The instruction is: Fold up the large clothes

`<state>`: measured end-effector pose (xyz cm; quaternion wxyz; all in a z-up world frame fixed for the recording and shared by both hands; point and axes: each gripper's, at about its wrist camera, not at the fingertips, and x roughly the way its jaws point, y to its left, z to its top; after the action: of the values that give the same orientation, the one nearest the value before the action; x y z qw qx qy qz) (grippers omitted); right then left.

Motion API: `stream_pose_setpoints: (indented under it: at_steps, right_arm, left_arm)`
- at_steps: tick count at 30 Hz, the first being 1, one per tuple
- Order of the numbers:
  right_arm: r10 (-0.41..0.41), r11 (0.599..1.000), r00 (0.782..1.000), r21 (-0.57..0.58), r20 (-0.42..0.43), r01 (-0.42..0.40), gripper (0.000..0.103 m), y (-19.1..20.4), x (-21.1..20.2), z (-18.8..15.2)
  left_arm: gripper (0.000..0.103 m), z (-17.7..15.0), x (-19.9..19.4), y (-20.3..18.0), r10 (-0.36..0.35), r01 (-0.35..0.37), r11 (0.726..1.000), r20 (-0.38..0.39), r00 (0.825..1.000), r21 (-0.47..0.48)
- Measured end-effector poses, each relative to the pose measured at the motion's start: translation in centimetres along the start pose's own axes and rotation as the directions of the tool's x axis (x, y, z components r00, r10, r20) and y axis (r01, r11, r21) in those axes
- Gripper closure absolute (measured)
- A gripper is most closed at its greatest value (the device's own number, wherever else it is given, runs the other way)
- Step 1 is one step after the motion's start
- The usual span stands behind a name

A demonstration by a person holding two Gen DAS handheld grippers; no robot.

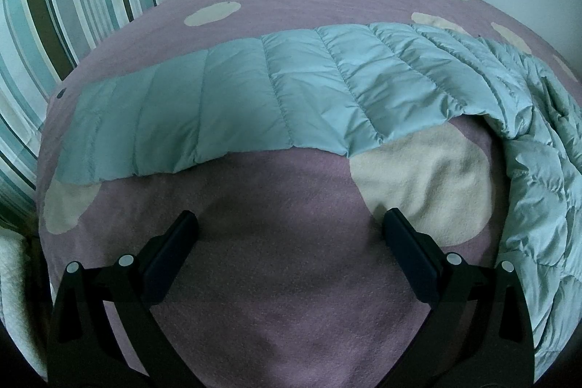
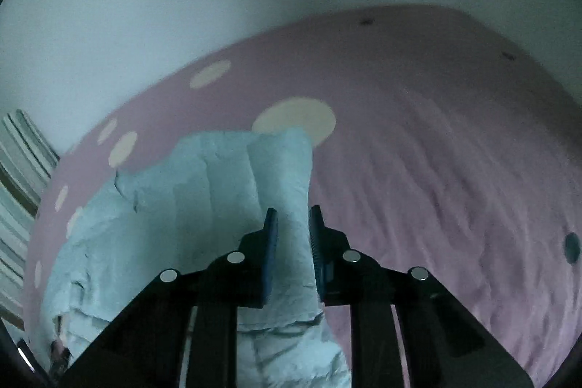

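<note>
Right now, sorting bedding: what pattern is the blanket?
Mauve fleece blanket with cream dots, clearest in left wrist view.

quilted jacket (image 1: 276, 90) of smooth, faintly shiny cloth lies on a matt, fuzzy fleece blanket (image 1: 291, 260).

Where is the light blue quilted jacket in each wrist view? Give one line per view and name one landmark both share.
Left wrist: the light blue quilted jacket lies across the middle, bunching down the right edge.
Right wrist: it fills the lower left, a strip between the right gripper fingers.
Shared landmark: the pink blanket with cream dots.
</note>
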<state>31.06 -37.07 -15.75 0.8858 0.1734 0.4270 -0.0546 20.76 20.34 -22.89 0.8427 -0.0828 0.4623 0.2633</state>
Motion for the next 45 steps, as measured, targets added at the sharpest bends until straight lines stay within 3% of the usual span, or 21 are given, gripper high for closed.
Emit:
stream_pose_setpoints:
  at_steps: [4, 9, 13, 16, 19, 24, 29, 32, 33, 35, 40, 45]
  right_arm:
    - [-0.013, 1.0, 0.992, -0.015, -0.123, 0.011, 0.091, 0.2, 4.6, -2.4]
    - [-0.019, 0.999, 0.995, -0.049, -0.099, 0.014, 0.091, 0.8, 3.7, -2.4]
    - [0.004, 1.0, 1.0, -0.002, -0.03, -0.004, 0.09, 0.0, 1.3, -0.8]
    - [0.0, 1.0, 1.0, 0.017, -0.011, 0.0, 0.09, -0.2, 1.7, 0.9]
    - [-0.01, 1.0, 1.0, 0.016, -0.02, 0.01, 0.09, -0.6, 3.7, 2.3]
    - [-0.044, 0.999, 0.993, 0.012, -0.108, 0.045, 0.091, -0.5, 7.5, 2.1]
    - [-0.049, 0.999, 0.994, -0.025, -0.098, 0.047, 0.09, -0.1, 7.1, 2.5]
    - [-0.021, 1.0, 0.997, 0.012, -0.073, 0.022, 0.083, -0.8, 4.9, 2.3]
    - [-0.023, 0.999, 0.998, 0.021, -0.059, 0.024, 0.072, -1.3, 4.1, 1.9]
    - [-0.051, 0.998, 0.999, 0.029, -0.017, 0.051, 0.06, -2.4, 2.1, 0.8]
    - [-0.097, 0.993, 0.995, 0.07, -0.01, 0.097, 0.059, -5.2, 0.2, -1.9]
    - [-0.148, 0.988, 0.988, 0.046, -0.05, 0.151, 0.059, -6.4, 1.5, -4.0]
  left_arm:
    - [0.002, 0.0, 0.0, -0.1, 0.006, -0.006, 1.0, 0.002, 1.0, 0.004]
    - [0.002, 0.1, -0.1, 0.1, 0.009, -0.009, 1.0, 0.001, 1.0, 0.007]
    - [0.002, 0.1, 0.0, 0.2, 0.005, -0.005, 1.0, 0.0, 1.0, 0.005]
    - [0.002, 0.1, -0.1, 0.2, 0.009, -0.009, 1.0, 0.003, 1.0, 0.008]
    - [0.002, 0.1, -0.1, 0.2, 0.009, -0.009, 1.0, 0.004, 1.0, 0.008]
    - [0.002, 0.1, -0.1, 0.1, 0.011, -0.011, 1.0, 0.004, 1.0, 0.009]
    - [0.002, 0.1, -0.1, 0.1, 0.012, -0.012, 1.0, 0.005, 1.0, 0.01]
    - [0.002, 0.1, -0.1, 0.2, 0.008, -0.008, 1.0, 0.004, 1.0, 0.008]
    - [0.002, 0.1, 0.0, 0.2, 0.008, -0.008, 1.0, 0.004, 1.0, 0.008]
    - [0.002, 0.1, -0.1, 0.2, 0.011, -0.011, 1.0, 0.005, 1.0, 0.01]
    - [0.002, 0.1, 0.0, 0.1, 0.011, -0.011, 1.0, 0.005, 1.0, 0.01]
    - [0.002, 0.1, 0.0, 0.1, 0.008, -0.008, 1.0, 0.003, 1.0, 0.008]
